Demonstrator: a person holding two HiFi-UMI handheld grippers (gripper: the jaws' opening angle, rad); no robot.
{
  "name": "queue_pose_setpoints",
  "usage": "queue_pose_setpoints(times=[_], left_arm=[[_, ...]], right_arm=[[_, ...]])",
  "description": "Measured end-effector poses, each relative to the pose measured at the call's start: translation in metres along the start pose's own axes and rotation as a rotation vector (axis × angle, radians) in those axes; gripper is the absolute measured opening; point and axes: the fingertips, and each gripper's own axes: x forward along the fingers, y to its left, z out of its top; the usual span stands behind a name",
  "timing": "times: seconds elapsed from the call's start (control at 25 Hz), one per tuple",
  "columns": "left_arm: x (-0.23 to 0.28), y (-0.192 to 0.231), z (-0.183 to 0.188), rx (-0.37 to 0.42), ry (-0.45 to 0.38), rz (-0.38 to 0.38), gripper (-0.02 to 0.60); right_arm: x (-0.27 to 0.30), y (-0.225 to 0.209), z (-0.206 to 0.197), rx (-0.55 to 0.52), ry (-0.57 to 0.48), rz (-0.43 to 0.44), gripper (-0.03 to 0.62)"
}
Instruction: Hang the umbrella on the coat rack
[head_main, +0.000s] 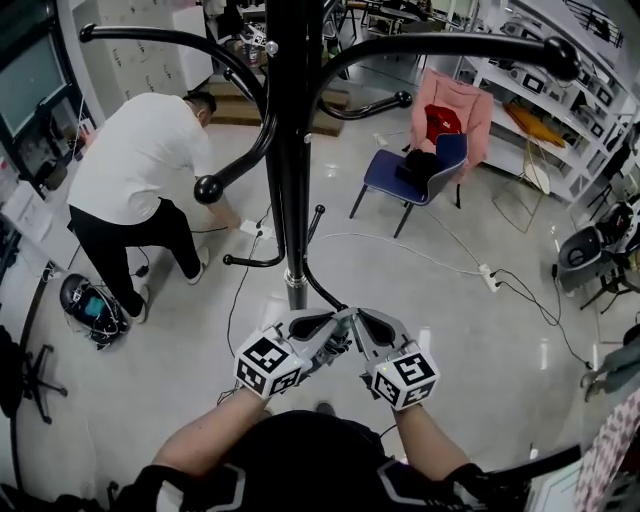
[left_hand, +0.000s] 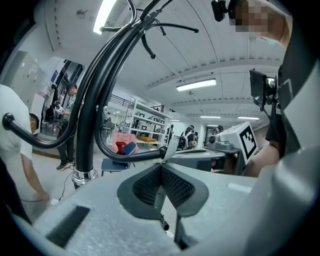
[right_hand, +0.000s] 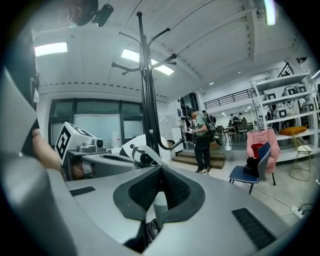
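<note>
The black coat rack (head_main: 288, 150) stands straight ahead, with a low curved hook (head_main: 322, 290) reaching toward me. My left gripper (head_main: 338, 325) and right gripper (head_main: 362, 325) meet tip to tip at that hook's end. Each is shut on a pale strap of the umbrella. In the left gripper view the strap (left_hand: 170, 145) rises from the shut jaws of the left gripper (left_hand: 161, 167) to the hook's ball end (left_hand: 161, 153). In the right gripper view the strap (right_hand: 150, 154) lies against the hook's ball (right_hand: 144, 160) above the right gripper (right_hand: 159, 170). The umbrella's body is mostly hidden; dark fabric (right_hand: 149, 231) shows under the jaws.
A person in a white shirt (head_main: 140, 160) bends over at the left of the rack. A blue chair (head_main: 410, 180) and a pink chair (head_main: 455, 115) stand at the right. Cables and a power strip (head_main: 490, 278) lie on the floor. Shelves (head_main: 560, 110) line the right wall.
</note>
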Motion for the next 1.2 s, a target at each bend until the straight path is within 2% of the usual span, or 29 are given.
queue_pose_setpoints(times=[1.2], left_arm=[[-0.004, 0.045, -0.014, -0.048, -0.035, 0.291, 0.011]], right_arm=[[0.049, -0.003, -0.012, -0.08, 0.032, 0.285, 0.008]])
